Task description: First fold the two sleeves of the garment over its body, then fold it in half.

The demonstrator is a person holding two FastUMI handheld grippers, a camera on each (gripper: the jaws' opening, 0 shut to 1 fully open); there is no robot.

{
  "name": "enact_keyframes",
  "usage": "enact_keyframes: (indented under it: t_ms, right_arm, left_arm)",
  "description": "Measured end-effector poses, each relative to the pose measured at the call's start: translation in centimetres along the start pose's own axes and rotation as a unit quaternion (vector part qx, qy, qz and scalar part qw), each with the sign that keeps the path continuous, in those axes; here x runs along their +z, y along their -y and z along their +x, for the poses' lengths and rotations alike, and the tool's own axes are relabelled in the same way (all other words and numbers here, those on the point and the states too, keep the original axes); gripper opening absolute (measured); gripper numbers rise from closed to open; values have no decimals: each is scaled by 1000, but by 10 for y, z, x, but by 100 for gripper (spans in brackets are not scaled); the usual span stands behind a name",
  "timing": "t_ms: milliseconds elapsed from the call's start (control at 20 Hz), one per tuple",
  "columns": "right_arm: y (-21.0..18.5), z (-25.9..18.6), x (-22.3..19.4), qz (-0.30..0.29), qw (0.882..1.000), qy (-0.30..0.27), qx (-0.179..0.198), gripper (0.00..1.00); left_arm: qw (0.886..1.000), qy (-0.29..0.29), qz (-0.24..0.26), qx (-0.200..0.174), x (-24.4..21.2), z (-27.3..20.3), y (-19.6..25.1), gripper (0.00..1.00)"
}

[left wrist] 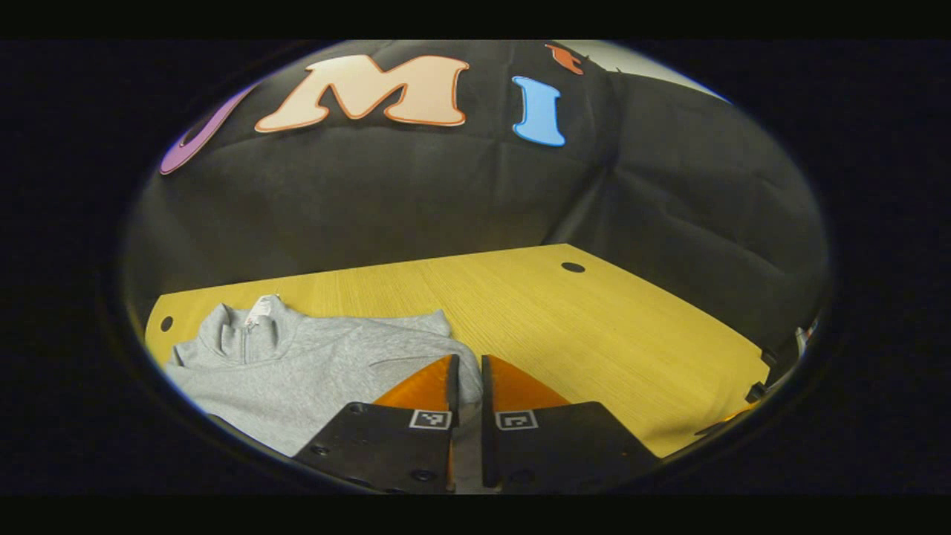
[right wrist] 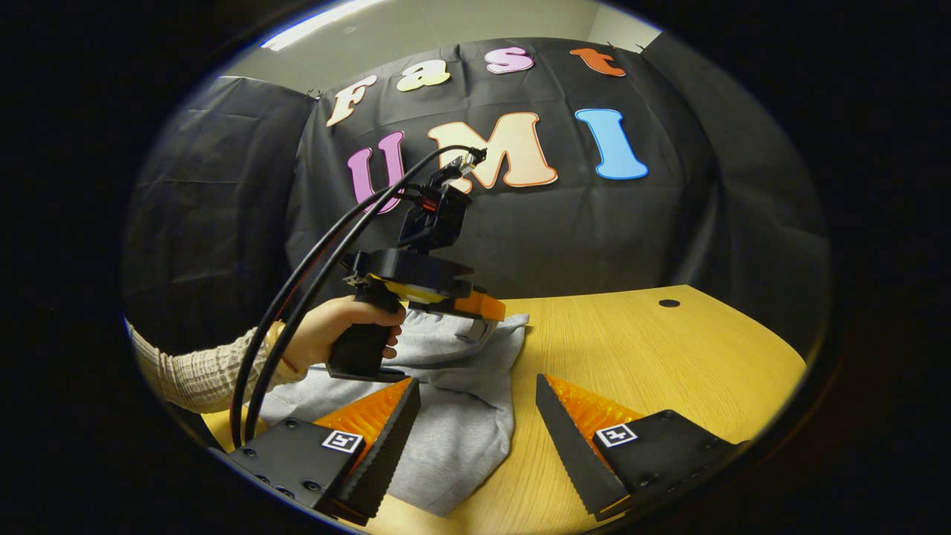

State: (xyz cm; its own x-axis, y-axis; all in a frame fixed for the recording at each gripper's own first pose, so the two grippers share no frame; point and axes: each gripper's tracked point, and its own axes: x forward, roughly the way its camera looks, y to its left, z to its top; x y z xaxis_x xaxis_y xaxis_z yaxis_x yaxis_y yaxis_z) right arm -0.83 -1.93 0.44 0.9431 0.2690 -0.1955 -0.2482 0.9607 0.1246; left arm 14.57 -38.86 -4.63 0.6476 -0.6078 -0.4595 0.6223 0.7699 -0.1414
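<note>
2 hand-held grippers work a grey zip-neck sweatshirt (left wrist: 312, 364) on the worktop (left wrist: 594, 334): left hand-held gripper (left wrist: 467, 386) nearly closed over cloth, grip uncertain; right hand-held gripper (right wrist: 475, 416) open. Sleeves look folded; halving remains.

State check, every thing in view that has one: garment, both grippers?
garment: lying on the wooden table, zip collar flat, partly folded with cloth layered over the body
left gripper: fingers nearly together, a fold of grey cloth between them
right gripper: open, holding nothing, above the garment's near edge
</note>
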Motion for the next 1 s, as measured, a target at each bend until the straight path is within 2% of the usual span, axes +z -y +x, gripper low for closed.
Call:
enact_keyframes:
  t_ms: [50, 150, 250, 300, 450, 600, 750, 1000]
  right_arm:
    - [1, 0, -2, 1, 1000, -1, -1, 97]
    - [3, -1, -3, 4, 1000, -5, -4, 97]
    - [1, 0, -3, 10, 1000, -10, -4, 97]
    - [-1, -1, -3, 13, 1000, -13, -2, 97]
    - [-8, -6, -3, 8, 1000, -20, 3, 97]
    - [-18, -8, -8, 7, 999, -35, 11, 97]
    - [-32, -12, -22, 13, 998, -64, 22, 97]
    - [-46, -23, -51, -20, 993, -113, 20, 97]
  left_arm:
    - [1000, 0, -1, -12, 1, 2, 5, 14]
    - [999, 23, 1, -34, 14, -6, 15, 53]
    - [998, 60, 16, -20, 37, -25, 6, 91]
    - [996, 81, 26, -13, 49, -37, 0, 96]
    - [992, 113, 57, 20, 71, -88, -28, 93]
    - [989, 118, 70, 57, 62, -145, -61, 93]
    - [988, 107, 64, 88, 36, -198, -89, 93]
    - [990, 79, 29, 110, -25, -273, -116, 93]
